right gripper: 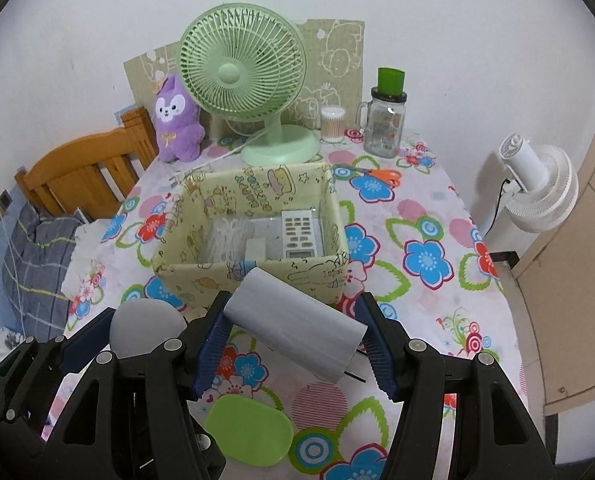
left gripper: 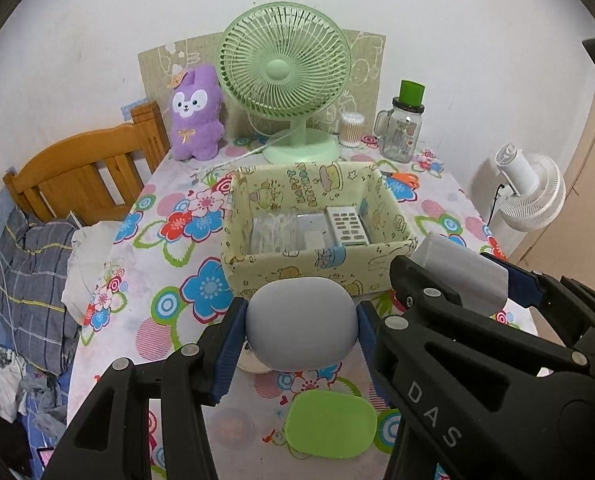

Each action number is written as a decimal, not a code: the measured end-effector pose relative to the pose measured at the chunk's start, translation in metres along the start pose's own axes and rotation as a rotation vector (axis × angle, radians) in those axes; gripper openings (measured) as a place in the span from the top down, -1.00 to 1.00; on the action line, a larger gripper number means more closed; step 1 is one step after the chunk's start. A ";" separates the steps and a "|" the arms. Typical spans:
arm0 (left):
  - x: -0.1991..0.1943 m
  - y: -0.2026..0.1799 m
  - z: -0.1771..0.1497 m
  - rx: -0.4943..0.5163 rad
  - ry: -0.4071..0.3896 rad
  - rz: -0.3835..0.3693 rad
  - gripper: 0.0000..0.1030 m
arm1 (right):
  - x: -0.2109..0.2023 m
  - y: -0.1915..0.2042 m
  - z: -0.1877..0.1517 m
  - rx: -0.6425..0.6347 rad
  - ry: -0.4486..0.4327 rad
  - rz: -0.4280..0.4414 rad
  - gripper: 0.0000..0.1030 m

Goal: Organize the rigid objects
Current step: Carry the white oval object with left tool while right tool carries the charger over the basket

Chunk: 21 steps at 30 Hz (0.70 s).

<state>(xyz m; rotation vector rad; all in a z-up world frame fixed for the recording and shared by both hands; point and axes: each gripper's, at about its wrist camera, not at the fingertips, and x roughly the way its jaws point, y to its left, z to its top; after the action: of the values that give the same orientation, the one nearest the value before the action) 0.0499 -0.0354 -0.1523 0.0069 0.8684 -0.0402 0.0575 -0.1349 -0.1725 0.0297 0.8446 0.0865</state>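
Left gripper [left gripper: 300, 330] clamps grey case [left gripper: 300, 323]; right gripper [right gripper: 295, 330] clamps grey cylinder [right gripper: 297, 330]; both just short of box [left gripper: 317, 266]

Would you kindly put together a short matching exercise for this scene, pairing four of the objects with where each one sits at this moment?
Objects:
1. grey rounded case
2. grey cylinder
3. remote control
4. green oval lid

Places:
A. lying inside the patterned box
B. flat on the tablecloth, near the cameras
C. clamped in the left tongs
D. clamped in the right tongs

Pairs: 1-C, 2-D, 3-A, 4-B
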 end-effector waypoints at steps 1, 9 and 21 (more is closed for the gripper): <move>-0.001 -0.001 0.001 0.004 0.000 0.005 -0.10 | -0.002 -0.001 0.001 0.002 -0.001 -0.004 -0.27; -0.013 -0.005 0.012 0.015 -0.018 0.003 -0.10 | -0.015 -0.004 0.012 0.011 -0.023 -0.012 -0.27; -0.013 -0.005 0.032 0.006 -0.046 0.014 -0.10 | -0.014 -0.007 0.034 0.015 -0.043 0.006 -0.27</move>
<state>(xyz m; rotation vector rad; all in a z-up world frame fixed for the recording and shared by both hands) 0.0658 -0.0403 -0.1222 0.0177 0.8223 -0.0303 0.0746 -0.1431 -0.1400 0.0480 0.8023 0.0852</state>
